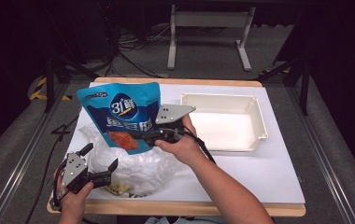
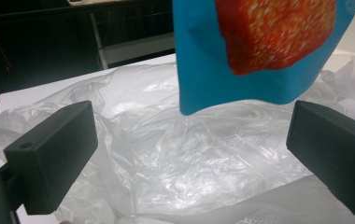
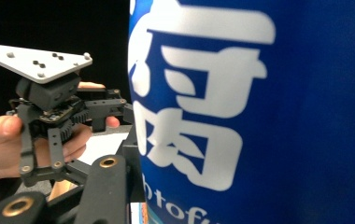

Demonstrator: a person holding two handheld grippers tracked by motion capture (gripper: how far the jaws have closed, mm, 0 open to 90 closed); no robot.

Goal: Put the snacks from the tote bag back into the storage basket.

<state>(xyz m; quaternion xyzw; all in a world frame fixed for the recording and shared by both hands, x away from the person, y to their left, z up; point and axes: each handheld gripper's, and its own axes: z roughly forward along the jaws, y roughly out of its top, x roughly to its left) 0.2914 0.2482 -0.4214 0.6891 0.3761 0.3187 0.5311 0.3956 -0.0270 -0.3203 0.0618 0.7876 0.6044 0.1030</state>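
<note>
Nearest the camera in the high view, the left gripper [image 1: 102, 167] sits at the tabletop's [image 1: 241, 172] near left corner, held in the person's left hand [image 1: 73, 200]; its jaws stand wide apart with nothing between them, pointing toward a crumpled clear plastic bag [image 1: 136, 168]. In the left gripper view those two black jaws frame the wrinkled plastic [image 2: 175, 158], and the lower edge of the blue pouch [image 2: 213, 70] hangs above it, its window showing an orange-red block inside. A small yellowish item [image 1: 115, 188] lies at the near edge of the plastic; what it is cannot be made out. Farther in, the right hand [image 1: 180, 145] holds the right gripper [image 1: 140, 136], whose jaws are closed on the lower part of the blue pouch [image 1: 122, 112], keeping it upright and lifted above the plastic bag. In the right gripper view the pouch [image 3: 259, 116] presses close with large white characters, while the left gripper [image 3: 49, 121] and the hand holding it appear beyond at the left. Beyond and to the right, a white rectangular tray [image 1: 259, 116] rests on the white tabletop, well apart from the pouch. Past the far edge, cables [image 1: 133, 46] trail across the grey floor beside a white frame [image 1: 208, 32].
</note>
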